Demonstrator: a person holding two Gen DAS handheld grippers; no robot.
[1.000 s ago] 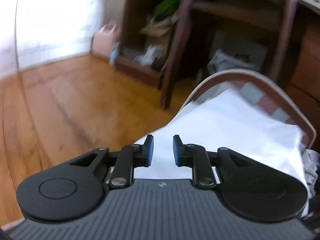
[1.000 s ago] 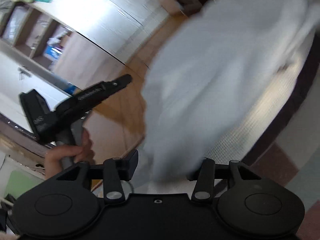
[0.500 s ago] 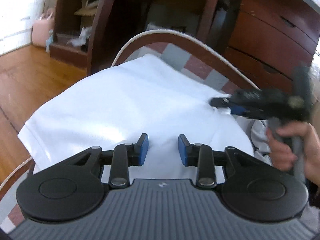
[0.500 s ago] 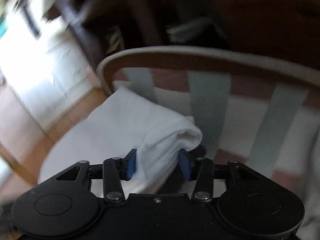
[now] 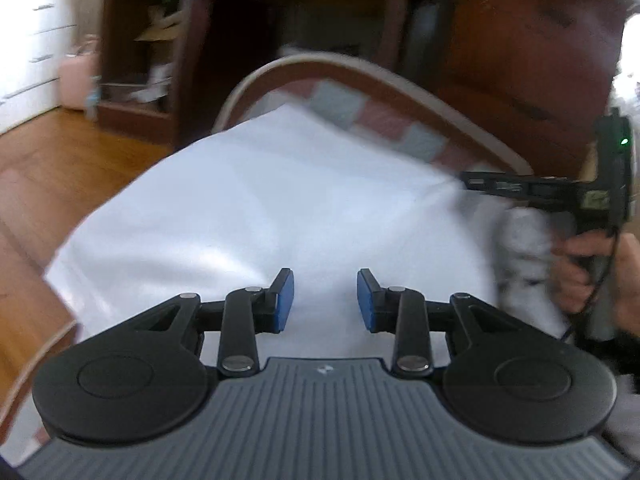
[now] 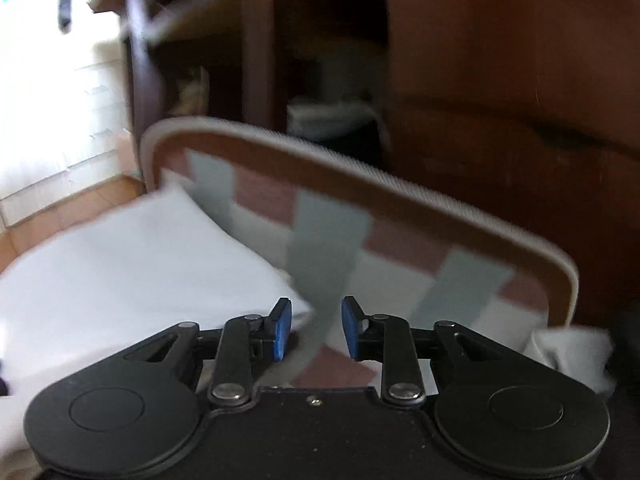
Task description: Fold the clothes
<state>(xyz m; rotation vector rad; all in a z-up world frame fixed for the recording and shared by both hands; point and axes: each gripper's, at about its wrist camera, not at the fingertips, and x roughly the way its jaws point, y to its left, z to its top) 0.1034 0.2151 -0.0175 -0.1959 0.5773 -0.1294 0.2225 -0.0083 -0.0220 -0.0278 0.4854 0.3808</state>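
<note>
A folded white garment (image 5: 280, 204) lies flat on a checked pad (image 5: 416, 140) with a brown rim. My left gripper (image 5: 325, 300) is open and empty, just above the garment's near edge. My right gripper (image 6: 316, 330) is open and empty, over the bare pad, beside the garment's right corner (image 6: 160, 264). The right gripper also shows in the left wrist view (image 5: 540, 192), held by a hand at the garment's right side. A crumpled grey-white cloth (image 5: 524, 240) lies under it.
Dark wooden furniture (image 5: 532, 60) and shelves with clutter (image 5: 156, 76) stand behind the pad. Wooden floor (image 5: 52, 172) lies to the left. Another white cloth (image 6: 568, 356) sits at the pad's right edge.
My right gripper has let go of the garment's folded corner and drawn off to the right over the bare pad. My left gripper has opened wider above the garment.
</note>
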